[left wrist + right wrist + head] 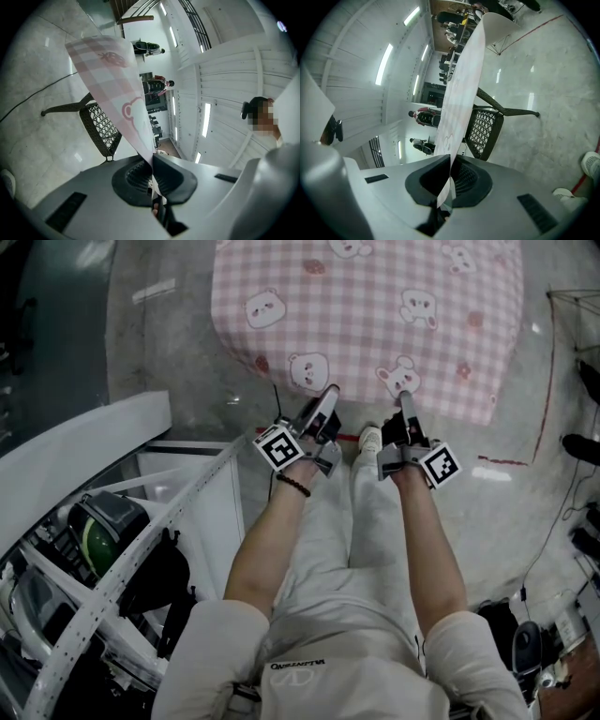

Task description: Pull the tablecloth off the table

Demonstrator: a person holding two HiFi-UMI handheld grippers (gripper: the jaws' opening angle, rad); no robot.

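A pink checked tablecloth [375, 306] printed with bears and rabbits covers the table ahead of me and hangs over its near side. My left gripper [329, 395] is shut on the hanging near edge at the left. My right gripper [405, 399] is shut on the same edge, a little to the right. In the left gripper view the tablecloth [119, 89] runs as a taut sheet up out of the shut jaws. In the right gripper view the tablecloth [461, 89] rises the same way from between the pads. A dark wicker table base [98, 124] shows under the cloth.
A white railing [112, 577] and a parked scooter with a helmet [103, 540] stand close at my left. A red line [539, 418] is taped on the grey floor at the right. Cables and dark gear [581, 521] lie along the right edge. People [161, 84] stand far off indoors.
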